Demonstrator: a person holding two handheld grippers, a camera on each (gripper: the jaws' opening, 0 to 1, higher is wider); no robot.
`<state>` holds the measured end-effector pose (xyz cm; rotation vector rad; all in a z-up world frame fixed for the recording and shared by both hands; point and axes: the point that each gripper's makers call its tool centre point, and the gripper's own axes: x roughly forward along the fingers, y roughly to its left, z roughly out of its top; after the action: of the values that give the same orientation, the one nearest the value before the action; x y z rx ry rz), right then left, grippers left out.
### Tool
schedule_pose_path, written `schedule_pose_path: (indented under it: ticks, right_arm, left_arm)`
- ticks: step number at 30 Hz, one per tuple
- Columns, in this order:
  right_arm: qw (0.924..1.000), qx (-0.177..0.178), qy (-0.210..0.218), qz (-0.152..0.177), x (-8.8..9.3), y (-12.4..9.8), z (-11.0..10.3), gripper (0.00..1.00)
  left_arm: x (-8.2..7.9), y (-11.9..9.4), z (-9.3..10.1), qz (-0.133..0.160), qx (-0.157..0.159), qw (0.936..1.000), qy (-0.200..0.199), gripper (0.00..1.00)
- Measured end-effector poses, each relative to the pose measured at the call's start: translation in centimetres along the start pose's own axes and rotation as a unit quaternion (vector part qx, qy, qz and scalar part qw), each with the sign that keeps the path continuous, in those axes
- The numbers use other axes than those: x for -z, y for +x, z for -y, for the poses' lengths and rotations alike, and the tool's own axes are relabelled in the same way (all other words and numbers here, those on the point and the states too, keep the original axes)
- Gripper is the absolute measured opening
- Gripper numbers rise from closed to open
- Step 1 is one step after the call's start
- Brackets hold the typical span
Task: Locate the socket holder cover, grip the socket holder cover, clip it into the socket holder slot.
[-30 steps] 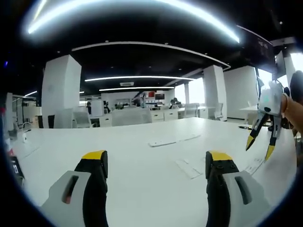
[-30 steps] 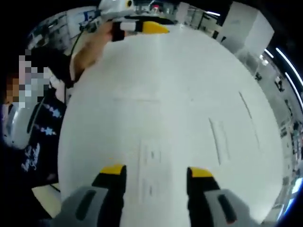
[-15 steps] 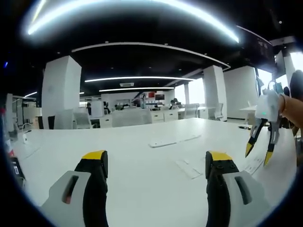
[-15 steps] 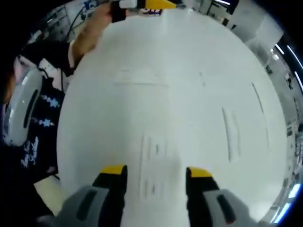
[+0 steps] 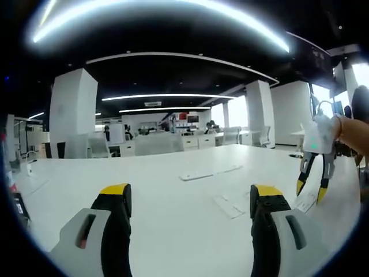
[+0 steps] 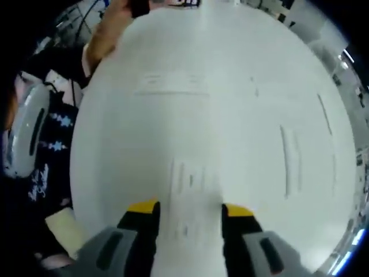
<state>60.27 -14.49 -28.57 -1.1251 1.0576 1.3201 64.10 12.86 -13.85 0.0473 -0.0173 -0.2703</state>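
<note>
We judge locate/approach step. Right tongs (image 6: 186, 209) spread, low over flat white piece, probably socket holder cover (image 6: 187, 193), near desk (image 6: 230, 104) edge. Left tongs (image 5: 190, 193) spread, idle. Next: close on cover.

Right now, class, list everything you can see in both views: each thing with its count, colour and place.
Table: one, white, under both grippers.
Flat white pieces: two nearest, one just ahead of the right hand-held gripper, one by the left one's tip.
Long strips: two, white, farther out.
Office chairs: several, white, beyond the table's far edge.
Pillars: two, white, background.
Left hand-held gripper: yellow-tipped, open.
Right hand-held gripper: yellow-tipped, open, above the nearest piece.
</note>
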Motion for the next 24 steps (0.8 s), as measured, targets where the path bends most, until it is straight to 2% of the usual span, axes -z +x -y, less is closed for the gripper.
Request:
schedule_pose_path:
  ticks: [8, 14, 24]
  right_arm:
    - [0.9999, -0.007, 0.002, -0.013, 0.11, 0.11, -0.52, 0.43]
    - [0.9994, -0.008, 0.005, -0.034, 0.02, 0.18, -0.67, 0.43]
    - [0.9992, -0.006, 0.020, -0.033, -0.08, 0.15, -0.86, 0.36]
  left_arm:
    - [0.07, 0.13, -0.14, -0.001, 0.002, 1.0000, 0.000, 0.83]
    - [0.20, 0.15, -0.09, -0.004, 0.002, 1.0000, 0.002, 0.83]
    - [0.26, 0.14, -0.15, -0.006, 0.001, 1.0000, 0.003, 0.83]
